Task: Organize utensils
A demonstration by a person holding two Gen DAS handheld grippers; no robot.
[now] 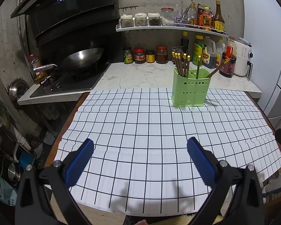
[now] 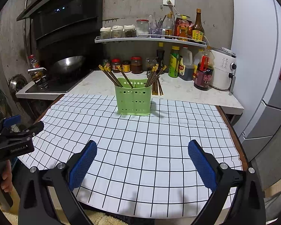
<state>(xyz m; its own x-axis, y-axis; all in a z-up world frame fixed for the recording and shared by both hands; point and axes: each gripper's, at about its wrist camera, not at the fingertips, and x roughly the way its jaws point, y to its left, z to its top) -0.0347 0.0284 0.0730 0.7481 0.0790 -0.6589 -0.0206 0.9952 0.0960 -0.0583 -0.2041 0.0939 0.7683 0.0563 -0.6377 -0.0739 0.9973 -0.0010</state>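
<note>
A light green perforated utensil holder stands upright at the far side of a white grid-patterned sheet. Brown chopsticks with yellow tips stick out of it in two bunches. A few more chopsticks lie on the marble counter just behind the holder. My left gripper is open over the near part of the sheet, holding nothing. My right gripper is also open and empty, well short of the holder. The left gripper's body shows at the left edge of the right wrist view, held by a hand.
A marble counter runs behind the sheet with sauce jars, bottles and a white air fryer. A wok sits on the stove at the left. A shelf of jars hangs above. A fridge stands at the right.
</note>
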